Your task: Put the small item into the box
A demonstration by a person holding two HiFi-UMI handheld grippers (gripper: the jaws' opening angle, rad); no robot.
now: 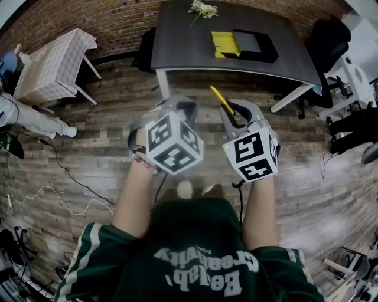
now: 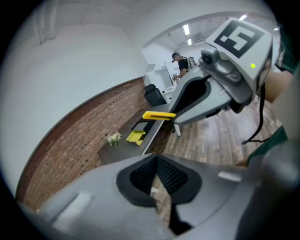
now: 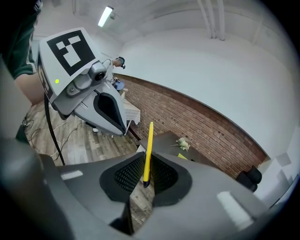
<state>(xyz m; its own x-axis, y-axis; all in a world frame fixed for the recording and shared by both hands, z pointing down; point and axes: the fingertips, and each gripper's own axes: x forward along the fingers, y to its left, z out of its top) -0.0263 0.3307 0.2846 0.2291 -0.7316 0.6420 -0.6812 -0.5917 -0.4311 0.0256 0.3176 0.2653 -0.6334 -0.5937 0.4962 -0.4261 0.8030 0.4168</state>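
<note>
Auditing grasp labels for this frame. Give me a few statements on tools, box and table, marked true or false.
1. The right tool grips a yellow pen. True.
2. The left tool holds something too. False: nothing is between its jaws.
3. The black box stands on the floor. False: it sits on the table.
4. The flowers lie on that table. True.
</note>
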